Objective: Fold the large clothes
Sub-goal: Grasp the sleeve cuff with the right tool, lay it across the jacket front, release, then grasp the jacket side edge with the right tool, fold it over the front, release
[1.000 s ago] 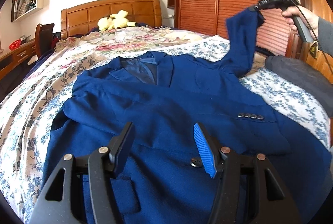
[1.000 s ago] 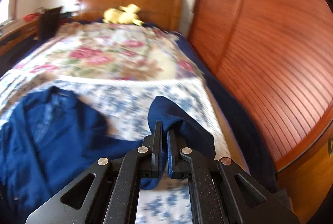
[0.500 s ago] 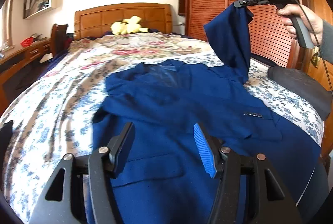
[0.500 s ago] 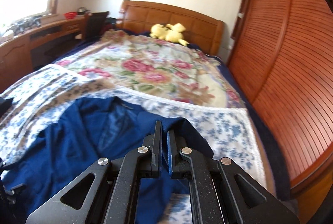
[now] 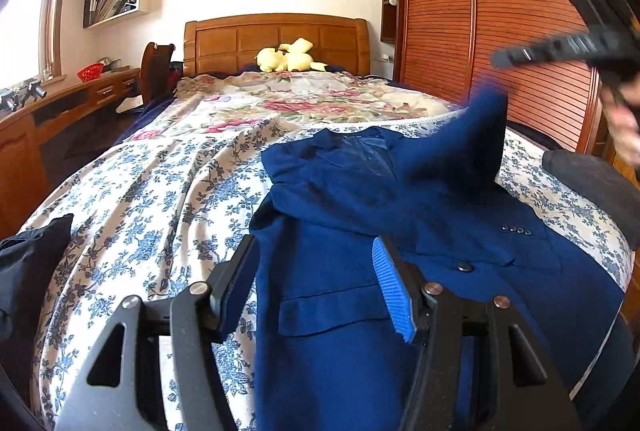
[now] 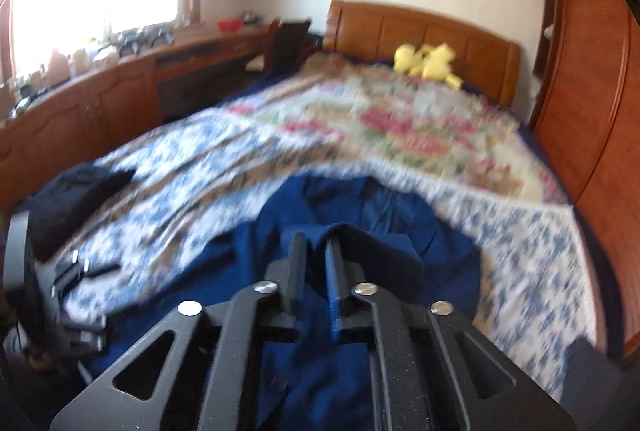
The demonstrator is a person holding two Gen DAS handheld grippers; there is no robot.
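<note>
A blue blazer (image 5: 360,311) lies face up on the flowered bedspread (image 5: 160,183), collar toward the headboard. My left gripper (image 5: 316,287) is open and empty, hovering above the blazer's near left edge. My right gripper (image 6: 316,263) is shut on the blazer's right sleeve (image 6: 372,251). In the left wrist view the right gripper (image 5: 560,49) is blurred at upper right and holds that sleeve (image 5: 476,139) up over the blazer's chest. The blazer (image 6: 360,215) also shows below in the right wrist view.
A dark garment (image 5: 24,271) lies at the bed's left edge. A dark cushion (image 5: 592,179) sits at the right. A yellow plush toy (image 5: 288,61) lies by the wooden headboard (image 5: 276,39). A wooden wardrobe (image 5: 500,11) stands right, a desk (image 5: 60,111) left.
My right gripper has swung the held sleeve left and down over the blazer's body. My left gripper has shifted left toward the blazer's left edge and stayed open.
</note>
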